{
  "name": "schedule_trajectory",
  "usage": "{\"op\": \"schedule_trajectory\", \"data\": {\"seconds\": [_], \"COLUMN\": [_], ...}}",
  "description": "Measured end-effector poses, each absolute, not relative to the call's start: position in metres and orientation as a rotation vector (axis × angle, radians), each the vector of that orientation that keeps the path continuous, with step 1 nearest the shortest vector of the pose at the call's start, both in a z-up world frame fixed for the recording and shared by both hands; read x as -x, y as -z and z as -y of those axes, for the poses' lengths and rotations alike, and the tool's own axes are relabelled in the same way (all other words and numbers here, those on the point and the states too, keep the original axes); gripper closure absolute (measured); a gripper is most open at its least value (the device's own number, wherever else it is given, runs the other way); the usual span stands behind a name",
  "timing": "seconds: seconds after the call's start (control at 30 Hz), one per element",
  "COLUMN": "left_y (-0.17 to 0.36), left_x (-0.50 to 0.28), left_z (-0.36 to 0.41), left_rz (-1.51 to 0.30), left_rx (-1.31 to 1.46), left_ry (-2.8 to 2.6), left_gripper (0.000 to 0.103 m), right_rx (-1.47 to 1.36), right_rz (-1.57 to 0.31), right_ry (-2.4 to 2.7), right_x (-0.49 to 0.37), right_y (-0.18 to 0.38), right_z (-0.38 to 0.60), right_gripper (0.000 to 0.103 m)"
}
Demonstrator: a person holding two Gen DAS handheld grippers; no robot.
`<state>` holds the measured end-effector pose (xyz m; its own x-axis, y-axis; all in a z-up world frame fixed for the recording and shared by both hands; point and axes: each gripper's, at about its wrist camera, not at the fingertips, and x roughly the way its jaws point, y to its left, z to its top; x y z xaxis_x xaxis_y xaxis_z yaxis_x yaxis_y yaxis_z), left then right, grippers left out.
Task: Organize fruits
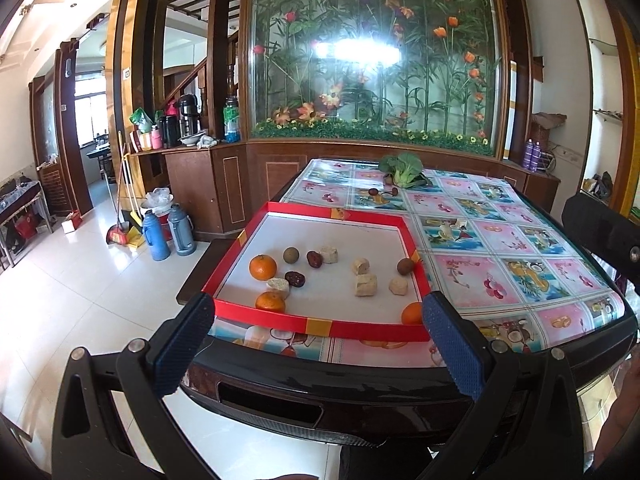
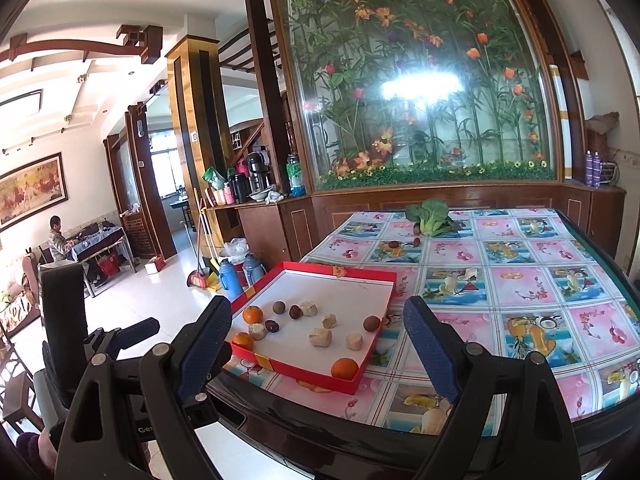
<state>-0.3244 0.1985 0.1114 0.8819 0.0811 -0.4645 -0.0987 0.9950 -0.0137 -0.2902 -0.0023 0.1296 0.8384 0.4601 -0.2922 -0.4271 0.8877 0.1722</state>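
Note:
A red-rimmed tray [image 1: 360, 327] [image 2: 304, 374] with a white floor lies at the near left corner of the table. In it are three oranges [image 1: 263, 267] [image 2: 253, 314], two round brown fruits [image 1: 291, 255], two dark red dates [image 1: 314, 259] and several beige chunks [image 1: 365, 285] [image 2: 320, 337]. My left gripper [image 1: 318, 344] hovers open just before the tray's near rim, with nothing between its blue pads [image 1: 452, 348]. My right gripper [image 2: 318, 344] is also open and empty, level with the table's front edge, to the right of the tray.
A leafy green vegetable [image 1: 402, 170] [image 2: 430, 216] and two small brown fruits [image 2: 394, 245] lie at the table's far end. Thermos flasks [image 1: 156, 236] and a broom stand on the floor at left. A person [image 2: 58, 240] sits far left.

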Motion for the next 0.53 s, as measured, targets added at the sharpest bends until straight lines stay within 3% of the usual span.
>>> {"op": "schedule_trajectory", "data": {"seconds": [0.53], "left_y": [-0.111], "left_x": [0.317], "left_z": [-0.211], "left_rz": [-0.467], "left_rx": [0.041], "left_ry": [-0.124], "left_gripper": [0.000], "right_rx": [-0.075], "right_rz": [-0.349], "right_ry": [-0.500], "right_x": [0.276], "right_y": [-0.133], "right_z": [-0.014], "right_gripper": [0.015]}}
